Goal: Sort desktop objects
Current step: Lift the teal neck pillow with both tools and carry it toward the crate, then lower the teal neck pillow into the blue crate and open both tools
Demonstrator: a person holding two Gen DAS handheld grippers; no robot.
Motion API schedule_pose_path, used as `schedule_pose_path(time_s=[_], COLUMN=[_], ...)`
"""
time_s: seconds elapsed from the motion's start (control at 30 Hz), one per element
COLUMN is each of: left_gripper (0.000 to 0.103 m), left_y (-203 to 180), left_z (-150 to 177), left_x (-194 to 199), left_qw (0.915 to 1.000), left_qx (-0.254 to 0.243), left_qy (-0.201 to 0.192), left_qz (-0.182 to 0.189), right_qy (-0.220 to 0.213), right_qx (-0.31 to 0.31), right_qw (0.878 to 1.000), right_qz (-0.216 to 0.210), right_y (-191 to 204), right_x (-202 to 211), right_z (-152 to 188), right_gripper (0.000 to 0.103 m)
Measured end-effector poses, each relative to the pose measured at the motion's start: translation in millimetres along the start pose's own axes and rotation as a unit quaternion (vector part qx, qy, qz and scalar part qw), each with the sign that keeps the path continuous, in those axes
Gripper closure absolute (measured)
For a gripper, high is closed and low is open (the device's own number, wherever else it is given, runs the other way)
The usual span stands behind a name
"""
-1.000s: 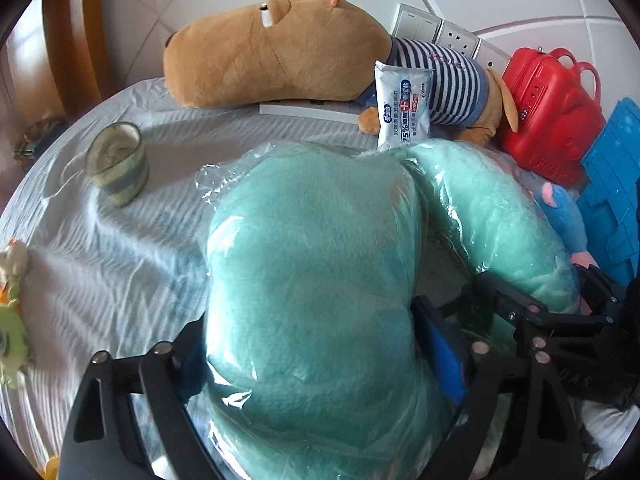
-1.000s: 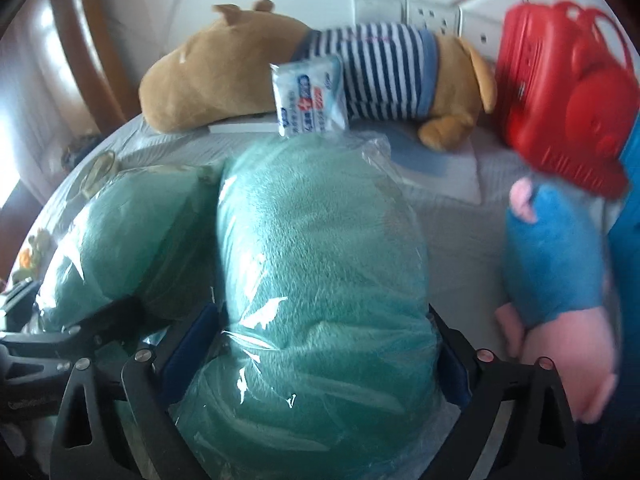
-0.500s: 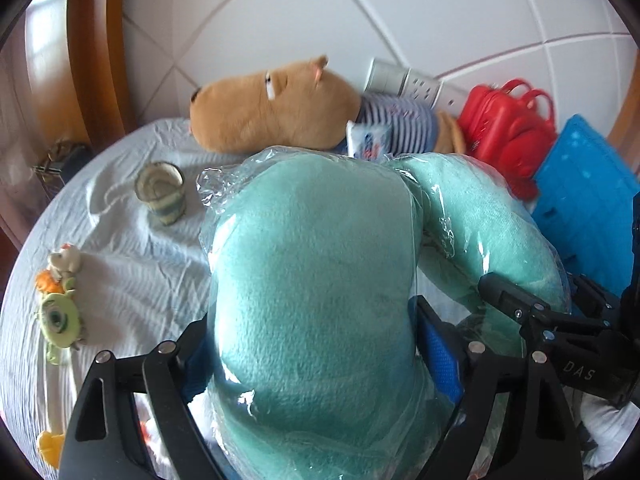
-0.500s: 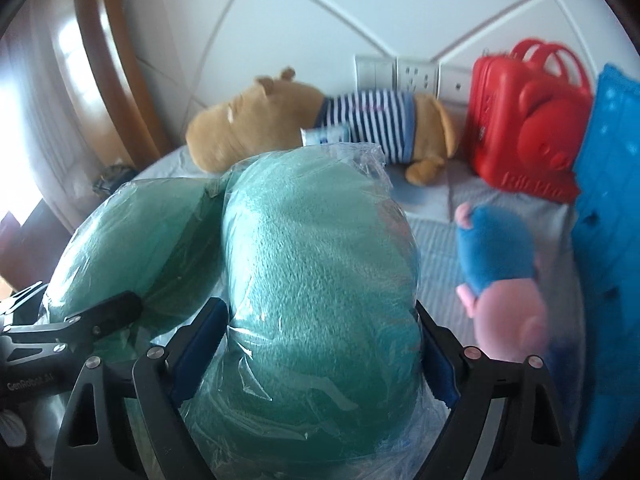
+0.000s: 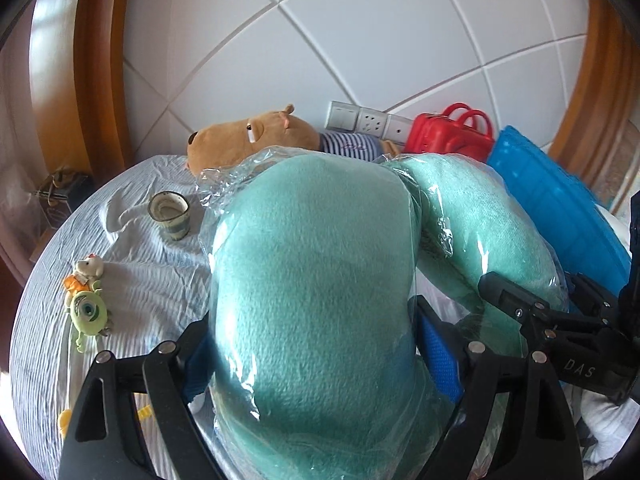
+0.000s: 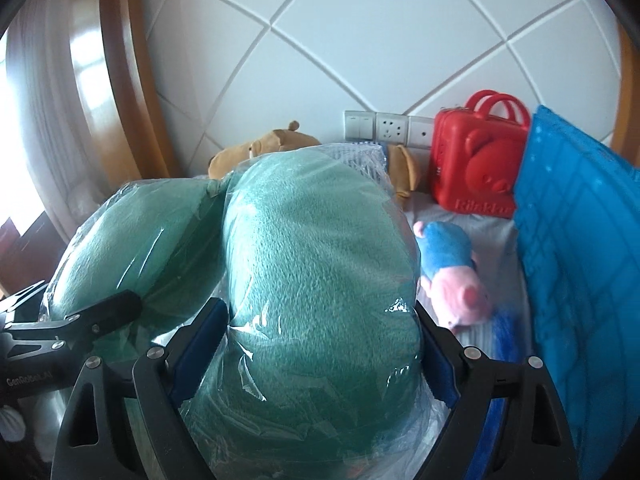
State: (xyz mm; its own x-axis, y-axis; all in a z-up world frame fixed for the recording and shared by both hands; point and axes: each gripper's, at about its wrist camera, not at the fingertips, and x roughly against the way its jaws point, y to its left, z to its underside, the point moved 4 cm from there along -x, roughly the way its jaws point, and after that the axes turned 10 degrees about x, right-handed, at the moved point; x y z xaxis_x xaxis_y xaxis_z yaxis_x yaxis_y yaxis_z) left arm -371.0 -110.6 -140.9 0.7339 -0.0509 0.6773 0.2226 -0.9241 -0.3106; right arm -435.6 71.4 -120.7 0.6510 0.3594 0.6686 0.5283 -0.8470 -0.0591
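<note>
So both grippers are clamping the same thing here: a teal fleece U-shaped neck pillow sealed in clear plastic wrap [image 5: 316,288]. The left gripper [image 5: 316,356] is pinching 1 arm of the U, blue pads pressing into the fleece on both sides with the jaws standing wide because that arm is so fat. The right gripper [image 6: 320,344] is doing exactly the same on the other arm.

Each arm's long axis is running straight out along the fingers that are holding it, away from the cameras and toward the white tiled wall [image 5: 360,40]. The bend of the U is sitting at the far end, so the 2 free ends are pointing back at the person. The 2 arms are lying side by side, and from each wrist view the other gripper is showing up just beside, biting its own arm.

The pillow is hanging above the wrinkled pale striped cloth [image 5: 152,280], not touching it as far as I can tell. Underneath and around it: a striped ceramic cup [image 5: 170,214], a small green one-eyed monster toy [image 5: 88,312], a brown plush animal in a striped shirt [image 5: 248,138] along the wall, a red plastic bear-embossed case with handles [image 6: 476,164], a blue plastic crate [image 6: 580,240] and a blue and pink plush pig [image 6: 452,264].
</note>
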Motion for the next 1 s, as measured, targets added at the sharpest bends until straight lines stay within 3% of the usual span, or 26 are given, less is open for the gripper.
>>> schedule_pose_path(time_s=[0.5,0.7,1.0], left_gripper=[0.017,0.017,0.017], left_y=[-31.1,-65.8,-139.3], left_z=[42.2,39.1,16.7], left_x=[51.1,82.0,114.5], left_qw=[0.999,0.9981,0.9905], left_qx=[-0.031,-0.041,-0.074], left_qy=[0.001,-0.029,-0.072], left_qz=[0.031,0.037,0.09], right_qy=[-0.01,-0.04,-0.092], right_qx=[-0.026,-0.021,-0.023], right_qw=[0.999,0.998,0.992], right_qz=[0.032,0.037,0.088], right_y=[1.0,-17.2,-66.2], right_x=[66.9,109.4,180.6], right_z=[42.2,36.5,16.8], right_gripper=[0.015,0.015,0.015])
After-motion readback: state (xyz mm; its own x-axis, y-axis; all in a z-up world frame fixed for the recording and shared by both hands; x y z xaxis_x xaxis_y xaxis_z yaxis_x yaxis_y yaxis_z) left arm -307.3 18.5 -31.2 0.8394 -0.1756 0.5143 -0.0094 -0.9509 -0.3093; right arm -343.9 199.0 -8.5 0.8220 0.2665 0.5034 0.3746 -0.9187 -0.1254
